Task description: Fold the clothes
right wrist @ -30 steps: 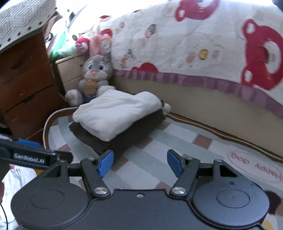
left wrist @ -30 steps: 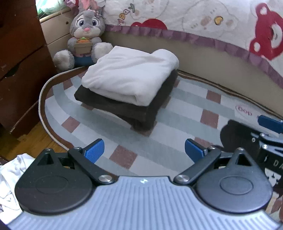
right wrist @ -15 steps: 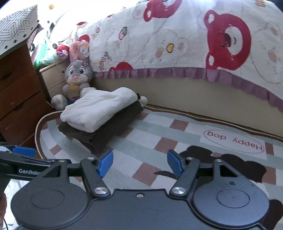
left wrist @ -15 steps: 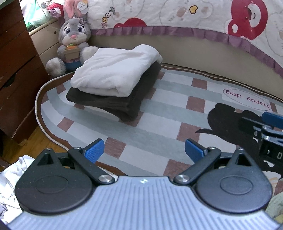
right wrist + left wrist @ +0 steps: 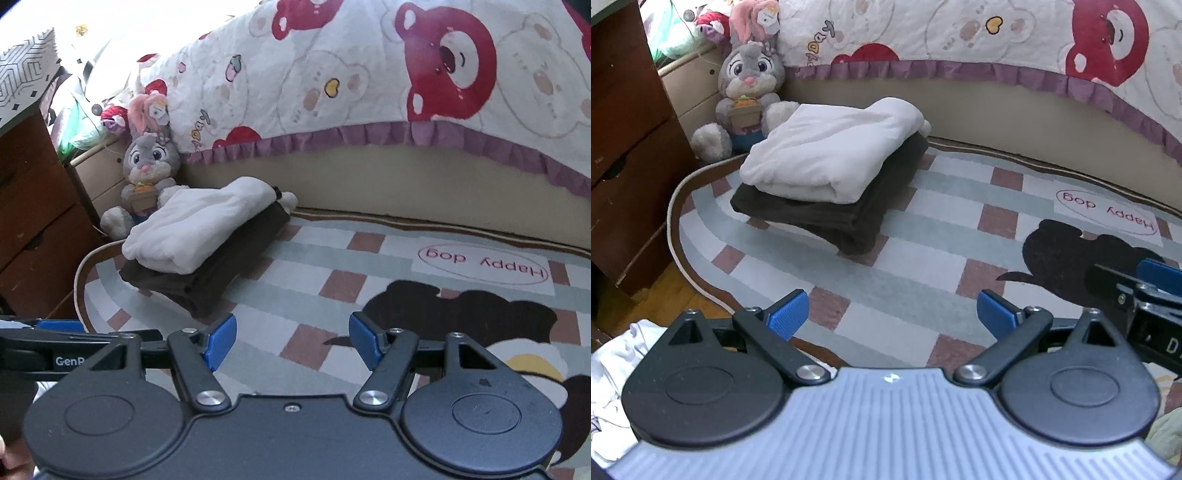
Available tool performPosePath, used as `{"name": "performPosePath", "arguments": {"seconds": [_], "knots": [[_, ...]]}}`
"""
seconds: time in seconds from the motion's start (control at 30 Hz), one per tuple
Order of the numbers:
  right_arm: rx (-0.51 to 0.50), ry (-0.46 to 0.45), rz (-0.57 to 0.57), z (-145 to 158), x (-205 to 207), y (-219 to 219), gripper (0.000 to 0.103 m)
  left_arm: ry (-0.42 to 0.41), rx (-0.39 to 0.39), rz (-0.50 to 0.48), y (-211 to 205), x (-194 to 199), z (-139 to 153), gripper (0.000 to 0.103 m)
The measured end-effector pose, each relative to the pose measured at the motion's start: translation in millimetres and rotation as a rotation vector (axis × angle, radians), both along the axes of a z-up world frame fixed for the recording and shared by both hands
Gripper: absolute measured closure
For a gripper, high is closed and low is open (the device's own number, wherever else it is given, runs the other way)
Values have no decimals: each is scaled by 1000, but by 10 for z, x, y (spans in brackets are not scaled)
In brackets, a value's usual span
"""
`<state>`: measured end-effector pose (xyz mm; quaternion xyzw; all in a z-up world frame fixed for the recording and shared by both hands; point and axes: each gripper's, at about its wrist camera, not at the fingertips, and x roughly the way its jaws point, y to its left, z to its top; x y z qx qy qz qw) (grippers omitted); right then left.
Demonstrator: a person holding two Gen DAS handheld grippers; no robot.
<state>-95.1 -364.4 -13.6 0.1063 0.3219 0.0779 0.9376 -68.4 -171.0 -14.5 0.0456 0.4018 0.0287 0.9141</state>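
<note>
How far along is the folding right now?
Done: a folded white garment lies stacked on a folded dark garment on the rug. In hand: nothing; left claw and right claw are open. Left: crumpled white clothes beside the rug.

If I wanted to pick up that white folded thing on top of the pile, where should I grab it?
Probably by the thick rounded fold at the near corner of the white garment, coming in low from the rug side. That edge bulges above the dark garment beneath it, so open jaws could likely slip around it there. The far side is crowded by the plush rabbit and the bed.
</note>
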Motion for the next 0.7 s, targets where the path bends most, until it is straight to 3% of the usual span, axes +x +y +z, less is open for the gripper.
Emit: {"name": "performPosePath", "arguments": {"seconds": [0.7], "knots": [[-7,13,11,-16,-101,10,31,9,12,-10,-53,-60,-7,4]]}}
